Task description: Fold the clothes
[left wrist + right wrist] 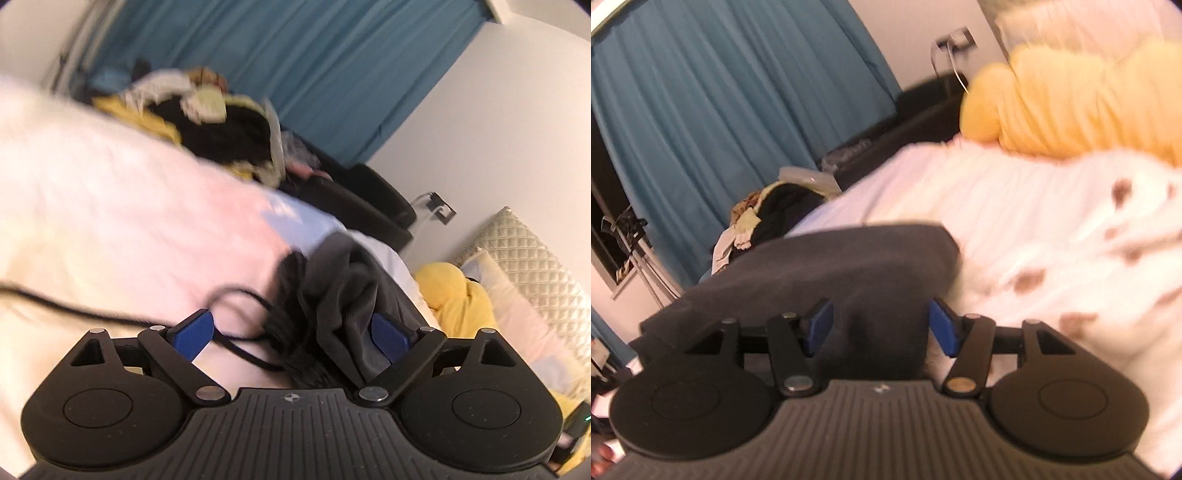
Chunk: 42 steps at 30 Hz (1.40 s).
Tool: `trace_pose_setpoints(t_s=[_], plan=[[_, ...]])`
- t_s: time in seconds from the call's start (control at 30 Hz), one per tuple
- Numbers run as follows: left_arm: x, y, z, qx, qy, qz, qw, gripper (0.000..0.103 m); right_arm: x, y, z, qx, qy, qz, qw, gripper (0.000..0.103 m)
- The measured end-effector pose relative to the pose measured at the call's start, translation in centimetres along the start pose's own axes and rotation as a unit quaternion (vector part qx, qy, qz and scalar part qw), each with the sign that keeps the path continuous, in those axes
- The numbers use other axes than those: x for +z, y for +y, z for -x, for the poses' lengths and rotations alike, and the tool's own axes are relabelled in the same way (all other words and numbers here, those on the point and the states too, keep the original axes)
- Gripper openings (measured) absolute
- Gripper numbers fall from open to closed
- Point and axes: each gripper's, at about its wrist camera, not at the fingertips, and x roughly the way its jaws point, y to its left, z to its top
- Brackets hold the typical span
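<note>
Jaws of both grippers stand apart: left gripper (291, 334) wide, right gripper (882, 326) moderately, the dark grey garment (827, 269) loose between each pair on the bed (997, 206).

There were 2 grippers, 1 dark grey garment (827, 266), 1 yellow cloth bundle (1071, 103), 1 black cord (236, 295), 1 teal curtain (720, 92) and, through the blur, seemingly 1 clothes pile (207, 122).
</note>
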Motion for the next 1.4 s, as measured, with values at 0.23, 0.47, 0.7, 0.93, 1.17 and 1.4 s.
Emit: trace_pose_setpoints(t_s=[0.23, 0.47, 0.7, 0.93, 1.17, 1.4], plan=[[3.5, -1.4, 10.3, 0.026, -0.064, -0.070, 0.9952, 0.098, 3.1, 8.5, 4.1, 0.064, -0.047, 0.074, 0.994, 0.060], [5.8, -0.8, 18.3, 0.085, -0.110, -0.109, 0.9843, 0.099, 2.4, 20.3, 5.9, 0.160, -0.046, 0.136, 0.977, 0.059], [6.2, -0.2, 24.1, 0.188, -0.133, -0.169, 0.9583, 0.101, -0.9, 29.6, 6.3, 0.227, -0.022, 0.178, 0.957, 0.059], [4.9, 2.9, 25.8, 0.228, -0.146, -0.145, 0.9515, 0.102, -4.5, 34.1, 5.4, 0.252, -0.010, 0.189, 0.949, 0.059], [3.8, 5.6, 23.3, 0.264, -0.132, -0.151, 0.9435, 0.102, -8.7, 34.9, 3.4, 0.255, -0.001, 0.219, 0.942, 0.059], [3.9, 7.0, 21.2, 0.271, -0.117, -0.160, 0.9418, 0.102, -11.2, 35.4, 1.4, 0.241, 0.027, 0.241, 0.940, 0.059]])
